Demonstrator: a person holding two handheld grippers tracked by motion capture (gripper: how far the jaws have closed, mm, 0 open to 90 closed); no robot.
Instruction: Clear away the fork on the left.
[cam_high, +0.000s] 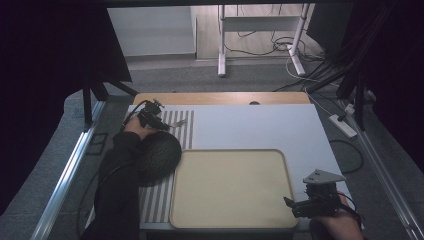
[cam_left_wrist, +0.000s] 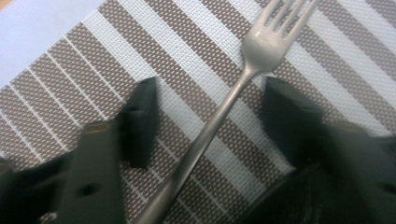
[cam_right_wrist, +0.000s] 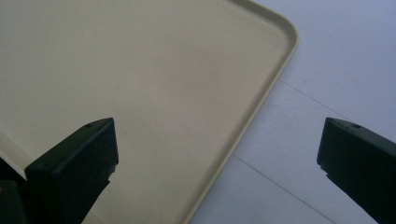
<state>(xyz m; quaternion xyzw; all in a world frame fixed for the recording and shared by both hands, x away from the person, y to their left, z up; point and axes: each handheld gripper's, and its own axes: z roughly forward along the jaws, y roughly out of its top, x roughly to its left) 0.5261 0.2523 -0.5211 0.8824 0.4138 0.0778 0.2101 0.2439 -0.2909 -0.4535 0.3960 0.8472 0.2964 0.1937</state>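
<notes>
Left gripper (cam_left_wrist: 208, 116) poised over a fork (cam_left_wrist: 219, 116) on a striped placemat (cam_left_wrist: 70, 79).

The fork's handle runs between the half-open jaws, touching neither pad; its tines lie beyond the fingertips. The right gripper (cam_right_wrist: 217, 154) hangs wide open and empty above the edge of a beige tray (cam_right_wrist: 140, 70).

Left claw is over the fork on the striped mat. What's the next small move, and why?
Probably close the left claw the rest of the way on the fork. In the left gripper view the handle lies between the jaws, with placemat showing on each side, so nothing grips it yet. The right claw hangs open over the tray edge.
</notes>
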